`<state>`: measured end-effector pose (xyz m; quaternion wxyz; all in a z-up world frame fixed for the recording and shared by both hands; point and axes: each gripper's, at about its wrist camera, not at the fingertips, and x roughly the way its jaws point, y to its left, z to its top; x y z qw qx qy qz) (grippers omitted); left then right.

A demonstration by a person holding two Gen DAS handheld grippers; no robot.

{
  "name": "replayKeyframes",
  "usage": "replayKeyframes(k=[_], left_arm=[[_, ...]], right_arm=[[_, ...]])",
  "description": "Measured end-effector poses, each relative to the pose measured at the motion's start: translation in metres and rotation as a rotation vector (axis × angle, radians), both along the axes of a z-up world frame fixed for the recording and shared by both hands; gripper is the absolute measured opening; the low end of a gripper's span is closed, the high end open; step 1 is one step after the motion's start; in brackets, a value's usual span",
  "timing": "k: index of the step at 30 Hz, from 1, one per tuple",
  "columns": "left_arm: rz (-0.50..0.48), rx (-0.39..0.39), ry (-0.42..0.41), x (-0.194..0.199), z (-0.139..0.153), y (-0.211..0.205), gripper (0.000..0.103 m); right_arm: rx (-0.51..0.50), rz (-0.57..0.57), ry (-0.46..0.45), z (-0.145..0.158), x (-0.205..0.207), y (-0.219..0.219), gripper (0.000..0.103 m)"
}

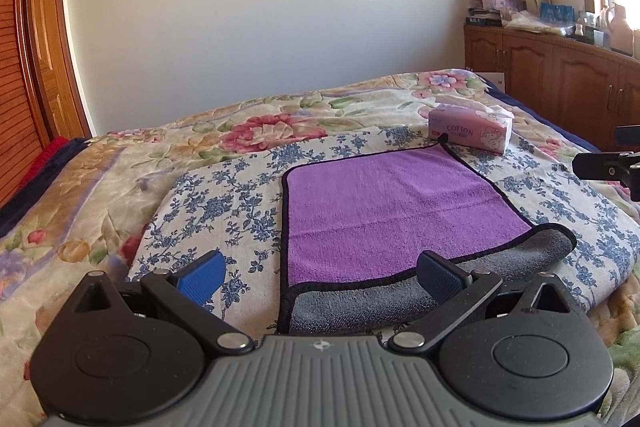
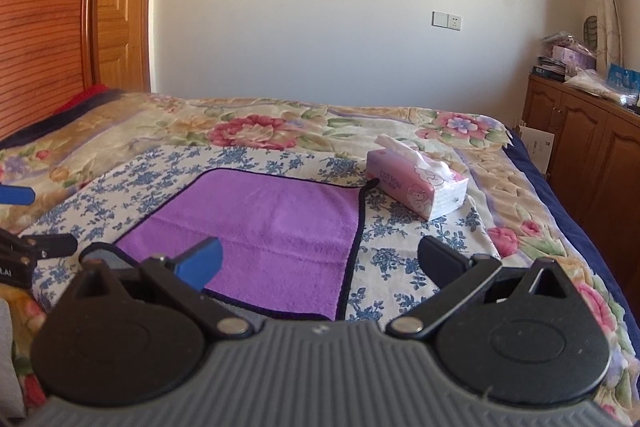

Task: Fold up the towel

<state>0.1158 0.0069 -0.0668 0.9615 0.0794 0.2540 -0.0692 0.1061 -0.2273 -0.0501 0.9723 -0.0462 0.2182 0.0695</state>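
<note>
A purple towel [image 1: 384, 211] with a black hem and grey underside lies on the blue-flowered cloth on the bed. Its near edge is turned over, showing a grey strip [image 1: 400, 299]. My left gripper [image 1: 320, 277] is open and empty, hovering just over the towel's near left corner. In the right wrist view the towel [image 2: 272, 227] lies ahead and left. My right gripper [image 2: 320, 263] is open and empty above the towel's near right corner. The right gripper's tip shows at the left view's right edge [image 1: 600, 167].
A pink tissue box [image 1: 470, 131] stands on the bed by the towel's far right corner, also in the right wrist view [image 2: 416, 187]. A floral quilt [image 1: 120, 167] covers the bed. Wooden cabinets [image 1: 560, 75] stand right, a wooden door [image 2: 120, 7] left.
</note>
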Motion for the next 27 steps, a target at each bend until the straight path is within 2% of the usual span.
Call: replayKeyframes(k=[5, 11, 18, 27], left_arm=[[-0.006, -0.019, 0.029, 0.013, -0.007, 0.005, 0.102], [0.001, -0.043, 0.077, 0.027, -0.017, 0.014, 0.096], [-0.016, -0.053, 0.097, 0.04, -0.023, 0.017, 0.089], [-0.007, -0.105, 0.15, 0.057, -0.033, 0.029, 0.066]], right_arm=[[-0.016, 0.016, 0.037, -0.007, 0.01, 0.003, 0.103], [-0.021, 0.037, 0.09, -0.015, 0.019, 0.006, 0.103], [-0.037, 0.062, 0.149, -0.025, 0.027, 0.009, 0.103], [-0.032, 0.066, 0.219, -0.035, 0.038, 0.007, 0.103]])
